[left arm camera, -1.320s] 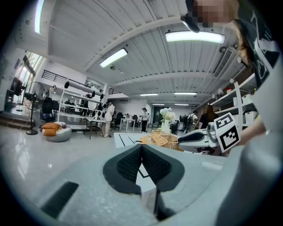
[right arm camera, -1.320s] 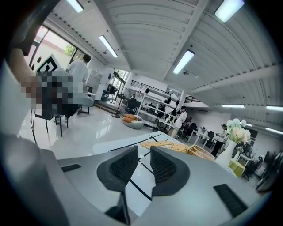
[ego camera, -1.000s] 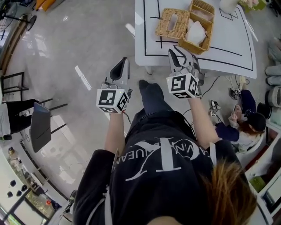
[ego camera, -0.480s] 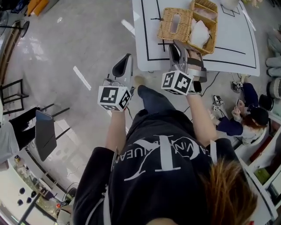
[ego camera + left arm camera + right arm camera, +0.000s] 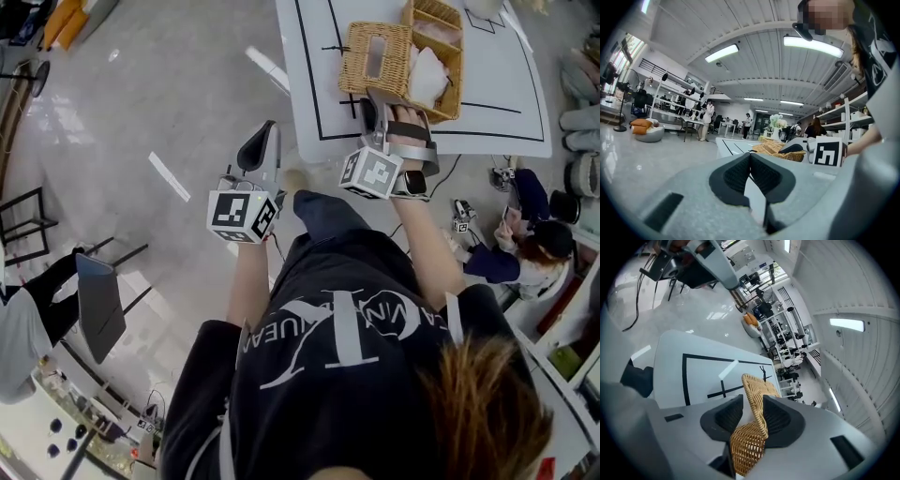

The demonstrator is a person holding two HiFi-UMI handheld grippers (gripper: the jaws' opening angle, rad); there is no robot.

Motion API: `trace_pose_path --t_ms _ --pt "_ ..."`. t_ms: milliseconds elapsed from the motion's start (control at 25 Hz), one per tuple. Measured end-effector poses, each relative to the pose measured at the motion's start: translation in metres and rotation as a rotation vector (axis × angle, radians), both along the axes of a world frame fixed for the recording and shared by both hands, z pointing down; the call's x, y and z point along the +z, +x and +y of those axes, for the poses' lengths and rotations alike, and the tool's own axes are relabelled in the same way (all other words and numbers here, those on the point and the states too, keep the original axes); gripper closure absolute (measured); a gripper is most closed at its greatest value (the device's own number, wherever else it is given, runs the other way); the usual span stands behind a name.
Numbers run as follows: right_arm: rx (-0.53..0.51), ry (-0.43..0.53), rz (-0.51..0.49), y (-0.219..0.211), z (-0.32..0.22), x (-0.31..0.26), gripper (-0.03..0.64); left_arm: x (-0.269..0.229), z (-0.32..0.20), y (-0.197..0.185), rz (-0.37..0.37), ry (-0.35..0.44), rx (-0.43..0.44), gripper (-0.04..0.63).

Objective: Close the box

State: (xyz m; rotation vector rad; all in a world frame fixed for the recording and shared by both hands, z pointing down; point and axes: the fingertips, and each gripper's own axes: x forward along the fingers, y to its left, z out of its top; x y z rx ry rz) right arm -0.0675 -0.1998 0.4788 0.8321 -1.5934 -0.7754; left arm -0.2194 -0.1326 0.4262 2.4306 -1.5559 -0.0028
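Open-plan lab/workshop: polished grey floor (image 5: 169,112), strip lights (image 5: 722,53) on ribbed ceiling, equipment racks (image 5: 677,96) far left, storage shelves (image 5: 855,119) right, tape-marked white table (image 5: 497,112).

Box (image 5: 361,75) is tan woven wicker, table (image 5: 487,131) white with black line markings, shirt (image 5: 337,375) black with white lettering, floor (image 5: 141,94) a glossy pale grey.

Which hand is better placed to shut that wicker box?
Right. The right tongs, jaws just opening wide, straddle the wicker lid; the left tongs hang shut over the floor, away from the table.
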Motion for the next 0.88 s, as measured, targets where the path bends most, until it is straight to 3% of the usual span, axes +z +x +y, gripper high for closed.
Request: trace_pose_path --t_ms 480,680,880 --pt "0.008 -0.015 0.111 -0.006 -0.016 0.01 0.508 0.009 -0.007 -0.01 0.04 -0.011 -0.014 0.588" --pt "0.0 0.012 0.032 -0.009 -0.015 -0.004 0.518 0.007 -0.007 -0.007 0.03 -0.008 -0.015 0.588" --pt "0.013 0.017 -0.133 -0.011 -0.013 -0.023 0.529 0.003 -0.006 -0.003 0.022 -0.002 -0.025 0.588"
